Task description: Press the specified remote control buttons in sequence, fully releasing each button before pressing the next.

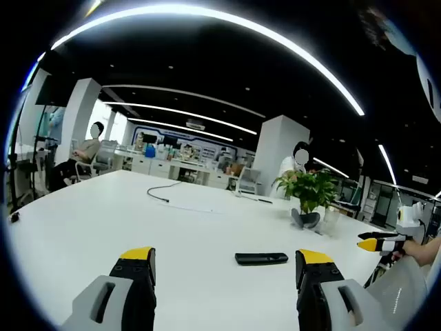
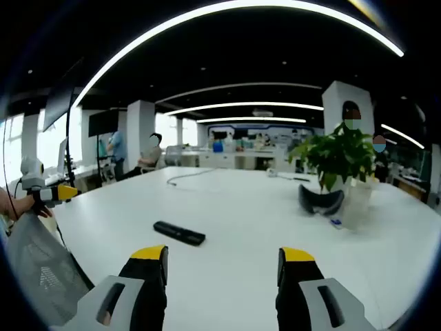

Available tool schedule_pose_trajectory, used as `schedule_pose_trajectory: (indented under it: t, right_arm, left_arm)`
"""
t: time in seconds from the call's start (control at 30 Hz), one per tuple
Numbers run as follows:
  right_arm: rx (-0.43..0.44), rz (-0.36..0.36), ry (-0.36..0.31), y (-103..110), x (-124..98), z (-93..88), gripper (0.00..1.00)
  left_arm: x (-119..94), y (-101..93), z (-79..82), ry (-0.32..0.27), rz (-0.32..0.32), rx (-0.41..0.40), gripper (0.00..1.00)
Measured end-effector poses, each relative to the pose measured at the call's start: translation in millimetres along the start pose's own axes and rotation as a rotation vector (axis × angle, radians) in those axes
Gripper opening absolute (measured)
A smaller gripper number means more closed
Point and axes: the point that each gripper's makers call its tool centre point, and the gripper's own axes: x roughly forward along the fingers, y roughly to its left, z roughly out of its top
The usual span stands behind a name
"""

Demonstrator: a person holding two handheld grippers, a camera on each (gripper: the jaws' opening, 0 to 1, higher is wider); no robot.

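A: We start with the largest item. In both views we have the white table (image 1: 103, 221) spreading ahead of the jaws and out to either side of them.

B: Confirmed. Next in size, we note the potted plant (image 2: 335, 157) in the right gripper view, ahead and to the right of the right gripper (image 2: 224, 265). In the left gripper view it stands ahead-right of the left gripper (image 1: 226, 265), well beyond the jaws.

A: We also record a dark curved object (image 2: 320, 201) at the foot of the plant, and a clear cup (image 2: 356, 202) just beside it.

B: Gripper state?

A: We read both as released. The left gripper's jaws stand wide apart with nothing between them; the right gripper's jaws likewise. Neither touches anything.

B: Task item?

A: The remote control (image 1: 261, 258) lies flat on the table, just ahead of the left gripper's jaws and slightly toward its right jaw. In the right gripper view it lies ahead of the left jaw, apart from it.

B: Smallest item: a thin black cable (image 1: 160, 193) lies on the table, far ahead of the left gripper.
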Motion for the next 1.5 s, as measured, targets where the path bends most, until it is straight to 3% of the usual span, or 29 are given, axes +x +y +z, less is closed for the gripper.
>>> schedule_pose_trajectory:
  t: [0.23, 0.5, 0.63, 0.77, 0.9, 1.07, 1.2, 1.4, 1.5]
  right_arm:
    - [0.005, 0.007, 0.01, 0, 0, -2.2, 0.6]
    - [0.032, 0.003, 0.0, -2, -1, -2.0, 0.63]
    - [0.03, 0.002, -0.007, -3, -1, -1.5, 0.63]
    - [0.037, -0.013, -0.012, -6, -2, -0.9, 0.64]
    - [0.061, -0.001, -0.027, -5, -2, 1.4, 0.64]
    - [0.081, -0.006, -0.038, -6, -2, 2.8, 0.67]
    - [0.077, -0.006, -0.041, -6, -3, 3.7, 0.67]
    - [0.079, -0.017, -0.071, -7, -6, 8.6, 0.68]
    - [0.088, -0.028, -0.093, -10, -7, 11.6, 0.68]
  left_arm:
    - [2, -3.8, -2.9, 0.015, -0.016, 0.013, 0.86]
    - [-1, 5.1, -0.3, -0.007, 0.026, 0.013, 0.87]
    - [-1, 8.0, -4.3, 0.016, 0.044, 0.022, 0.87]
    - [0, 2.1, -6.1, 0.028, 0.015, 0.025, 0.87]
    - [1, -6.9, 3.5, -0.022, -0.025, 0.052, 0.85]
    - [1, -8.4, 6.5, -0.034, -0.029, 0.048, 0.86]
    - [0, -5.5, 1.9, -0.023, -0.045, 0.075, 0.86]
    - [0, 3.2, -9.8, 0.016, -0.053, 0.052, 0.85]
    - [1, 0.4, -13.8, 0.041, -0.062, 0.089, 0.85]
